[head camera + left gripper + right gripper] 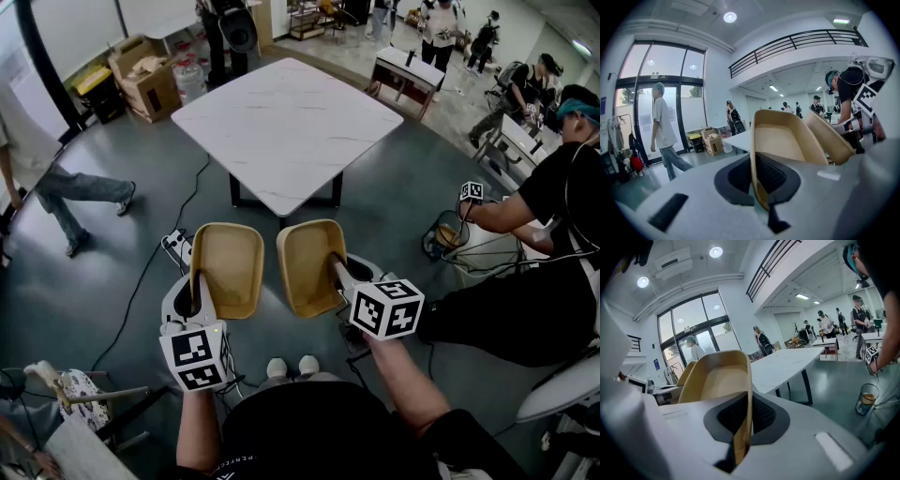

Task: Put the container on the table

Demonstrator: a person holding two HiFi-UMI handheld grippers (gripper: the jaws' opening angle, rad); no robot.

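Down in the lower middle of the head view, 2 tan containers hang side by side over the grey floor, both clear of the table (286, 127) in the upper middle.

At the far left a walking person (66, 192) crosses the floor, with a cardboard box (145, 75) in the upper left corner. A cable (155, 258) trails from there toward the grippers.

The left gripper (200, 286) is closed on the near end wall of the left container (227, 270). Its long axis runs from the bottom of the frame up toward the table, hollow side facing up. In the left gripper view the jaws (761, 180) pinch that thin wall edge-on, and the left container (787, 140) rises beyond them, with the right container (829, 136) just beside it.

The right gripper (337, 272) is likewise clamped on the near end wall of the right container (309, 265), which lies the same way, tipped a little to the left. The right gripper view shows the jaws (743, 423) tight on the wall of the right container (719, 376), with the table (787, 364) beyond it.

At the right edge a person in black (553, 244) sits low beside a small round holder (448, 234); I cannot make out what it holds. Nothing lies on the table top. Each gripper body covers its container's near rim in the head view, and the table legs are mostly hidden.
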